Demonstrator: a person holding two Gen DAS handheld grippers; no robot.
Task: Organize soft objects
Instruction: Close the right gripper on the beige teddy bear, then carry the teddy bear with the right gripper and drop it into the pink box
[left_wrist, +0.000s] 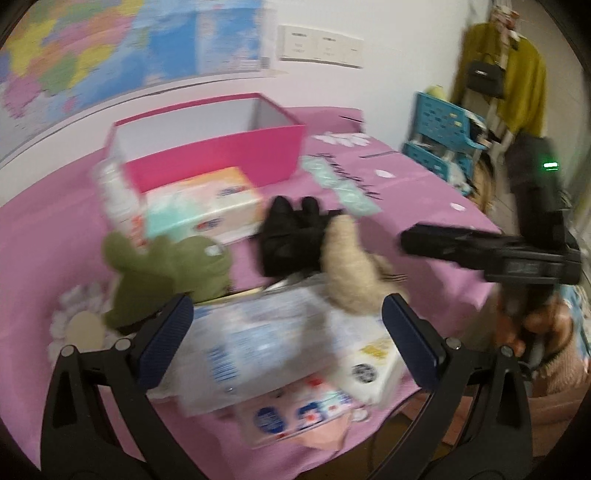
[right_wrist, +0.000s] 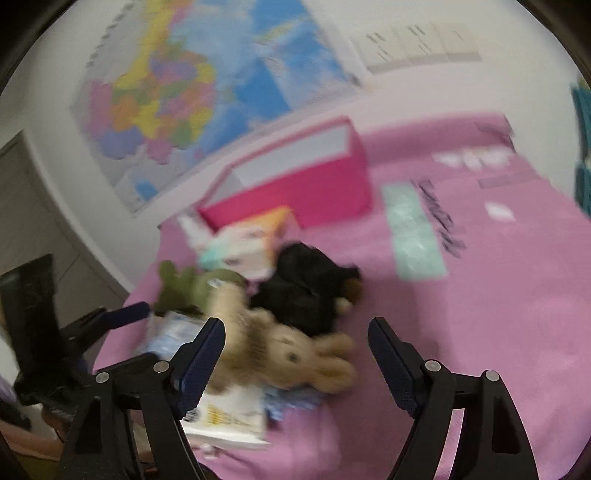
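Note:
A green plush toy lies on the pink tablecloth, a black soft item to its right, and a tan plush bunny beside that. My left gripper is open and empty above a plastic-wrapped tissue pack. The right gripper shows at the right of the left wrist view. In the right wrist view my right gripper is open and empty just in front of the tan bunny, with the black item and green plush behind it. An open pink box stands at the back.
A tissue box and a white packet sit in front of the pink box. More packs lie near the table's front edge. A blue crate rack stands to the right, off the table. A map hangs on the wall.

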